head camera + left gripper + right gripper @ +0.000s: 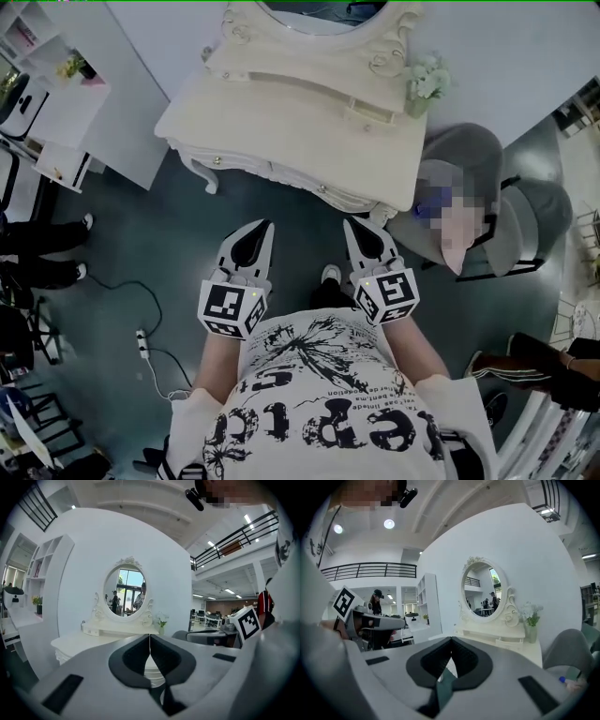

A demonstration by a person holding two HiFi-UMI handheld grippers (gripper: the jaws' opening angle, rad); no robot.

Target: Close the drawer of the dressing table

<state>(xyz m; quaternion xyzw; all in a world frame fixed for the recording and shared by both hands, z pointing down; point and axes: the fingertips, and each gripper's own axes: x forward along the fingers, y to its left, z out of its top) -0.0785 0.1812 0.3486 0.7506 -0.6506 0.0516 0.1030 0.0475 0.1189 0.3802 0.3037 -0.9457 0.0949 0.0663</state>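
Note:
The cream dressing table [253,112] stands ahead of me against the white wall, with its oval mirror [124,591] above. A small drawer [509,642] in the low shelf on the tabletop looks pulled out a little; it also shows in the head view as the drawer [364,112]. My left gripper [266,226] and right gripper [350,224] are held side by side over the floor, short of the table's front edge. Both point at the table, touch nothing, and are shut and empty. The left gripper [150,637] and right gripper [451,641] show their pads meeting.
A grey chair [469,155] stands to the right of the table. A vase of flowers [425,82] sits on the table's right end. A white shelf unit [56,103] is at the left. A power strip [142,343] with its cable lies on the floor to my left.

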